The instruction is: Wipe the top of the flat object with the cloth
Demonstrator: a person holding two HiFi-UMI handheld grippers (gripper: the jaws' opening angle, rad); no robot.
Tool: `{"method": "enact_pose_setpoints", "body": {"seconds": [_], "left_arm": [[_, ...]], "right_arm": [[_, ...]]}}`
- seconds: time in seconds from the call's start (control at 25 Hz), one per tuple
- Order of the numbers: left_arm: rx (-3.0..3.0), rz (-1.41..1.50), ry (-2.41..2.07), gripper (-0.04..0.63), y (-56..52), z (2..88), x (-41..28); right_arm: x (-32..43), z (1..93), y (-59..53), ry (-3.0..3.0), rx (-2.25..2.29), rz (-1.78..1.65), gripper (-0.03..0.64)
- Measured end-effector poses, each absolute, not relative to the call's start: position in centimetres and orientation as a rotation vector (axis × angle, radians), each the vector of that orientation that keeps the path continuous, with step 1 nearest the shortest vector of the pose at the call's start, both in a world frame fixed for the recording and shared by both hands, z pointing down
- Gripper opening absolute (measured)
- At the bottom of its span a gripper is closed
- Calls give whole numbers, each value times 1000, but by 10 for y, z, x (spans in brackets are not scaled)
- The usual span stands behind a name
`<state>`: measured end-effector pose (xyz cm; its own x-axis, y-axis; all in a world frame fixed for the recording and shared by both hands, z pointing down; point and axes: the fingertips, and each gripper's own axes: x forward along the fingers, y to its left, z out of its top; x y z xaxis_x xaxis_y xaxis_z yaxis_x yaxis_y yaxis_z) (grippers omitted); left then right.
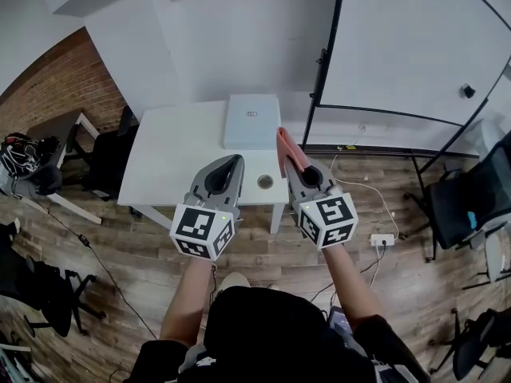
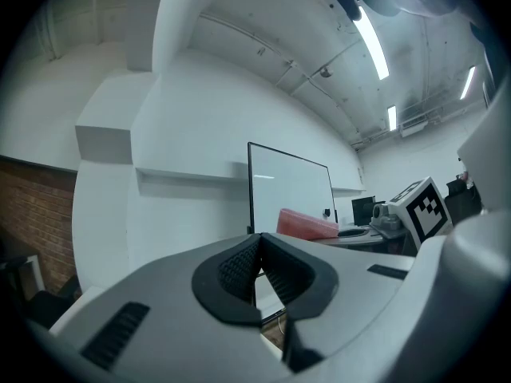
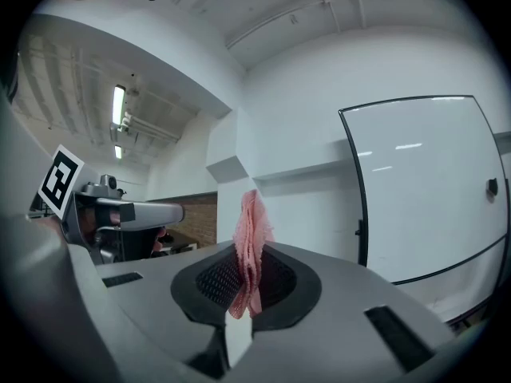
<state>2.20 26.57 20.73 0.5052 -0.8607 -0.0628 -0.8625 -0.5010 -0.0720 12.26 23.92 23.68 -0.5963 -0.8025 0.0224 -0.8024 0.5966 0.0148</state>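
Pink cloth [image 3: 250, 242], clamped in right gripper [image 3: 246, 284], long axis seemingly upright

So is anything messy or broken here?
Nothing looks broken or spilled. The flat white box lies straight on the table, and the pink cloth is pinched in the right gripper, sticking up past its jaws. The only untidy bit is a cable trailing to the power strip.
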Motion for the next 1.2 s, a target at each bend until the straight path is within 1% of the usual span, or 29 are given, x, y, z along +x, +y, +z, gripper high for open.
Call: {"method": "enact_pose_setpoints", "body": {"seconds": [0.32, 0.56, 1.2], "left_arm": [[-2653, 12, 1528, 11, 250, 216, 20], [-2671, 9, 1533, 11, 214, 225, 15], [-2731, 53, 1519, 11, 23, 235, -41]], "right_arm": [[122, 246, 224, -2790, 1385, 22, 44], [119, 255, 189, -2776, 1387, 40, 43], [69, 270, 3, -2710, 1422, 124, 44]]}}
